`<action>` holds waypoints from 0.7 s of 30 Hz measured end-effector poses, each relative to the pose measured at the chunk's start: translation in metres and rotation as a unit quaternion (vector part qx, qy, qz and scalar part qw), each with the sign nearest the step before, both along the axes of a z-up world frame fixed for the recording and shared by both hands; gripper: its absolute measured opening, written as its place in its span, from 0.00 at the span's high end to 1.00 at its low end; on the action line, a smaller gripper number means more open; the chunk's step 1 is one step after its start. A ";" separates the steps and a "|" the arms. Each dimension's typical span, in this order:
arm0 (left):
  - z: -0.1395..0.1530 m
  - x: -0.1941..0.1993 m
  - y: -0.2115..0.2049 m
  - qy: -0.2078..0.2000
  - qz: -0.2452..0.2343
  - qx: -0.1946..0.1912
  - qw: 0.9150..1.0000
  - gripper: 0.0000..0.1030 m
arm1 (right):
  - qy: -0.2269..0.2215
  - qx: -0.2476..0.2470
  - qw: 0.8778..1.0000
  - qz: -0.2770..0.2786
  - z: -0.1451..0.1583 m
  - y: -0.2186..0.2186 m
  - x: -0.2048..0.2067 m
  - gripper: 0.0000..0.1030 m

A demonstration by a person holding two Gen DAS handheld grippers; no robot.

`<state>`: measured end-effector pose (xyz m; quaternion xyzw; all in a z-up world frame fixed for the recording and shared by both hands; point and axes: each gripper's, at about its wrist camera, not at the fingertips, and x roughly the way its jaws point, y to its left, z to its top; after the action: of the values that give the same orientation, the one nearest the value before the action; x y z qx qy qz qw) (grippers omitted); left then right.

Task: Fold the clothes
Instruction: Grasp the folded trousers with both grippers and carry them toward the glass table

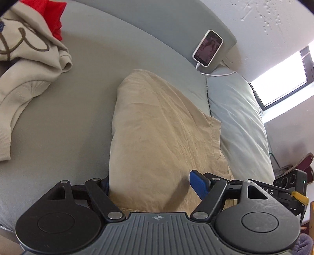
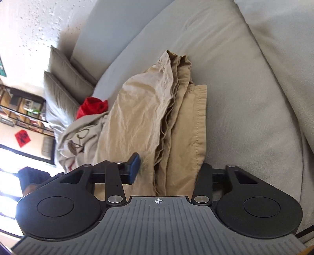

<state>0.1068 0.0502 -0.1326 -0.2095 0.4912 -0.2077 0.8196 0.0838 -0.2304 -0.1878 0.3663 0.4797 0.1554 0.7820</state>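
A tan pair of trousers [image 1: 157, 133] lies folded in a long stack on the grey sofa seat [image 1: 64, 121]. My left gripper [image 1: 151, 186] is open, with the near end of the trousers between its fingers; the blue right pad [image 1: 198, 184] shows and the left one is hidden under the cloth. In the right wrist view the trousers [image 2: 153, 117] show as several stacked layers. My right gripper [image 2: 166, 168] is open around their near end; its left pad [image 2: 134, 166] rests on top and its right finger is hidden beneath the cloth.
A beige sweatshirt [image 1: 25, 64] and a red garment [image 1: 53, 17] lie heaped at the sofa's far left. A phone [image 1: 208, 48] on a cable leans on the armrest. A pale cushion [image 1: 239, 117] lies right of the trousers. Back cushions [image 2: 274, 68] rise on the right.
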 end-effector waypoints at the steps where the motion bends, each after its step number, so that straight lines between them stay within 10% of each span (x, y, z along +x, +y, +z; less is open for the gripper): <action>1: 0.004 -0.004 -0.003 -0.008 -0.002 0.021 1.000 0.41 | -0.004 -0.011 1.000 -0.006 0.003 0.001 -0.003 0.70; 8: 0.054 -0.035 -0.052 -0.098 -0.060 0.166 0.979 0.69 | -0.034 -0.102 0.993 -0.044 0.042 0.020 -0.027 0.88; 21: 0.106 -0.065 -0.169 -0.091 -0.142 0.037 0.985 0.69 | -0.066 -0.096 0.973 -0.198 0.143 -0.106 -0.140 0.89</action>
<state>0.0422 -0.1191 -0.0262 -0.0878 0.4466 -0.3220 0.8302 -0.0561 -0.3363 -0.0445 0.3661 0.3576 -0.0258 0.8588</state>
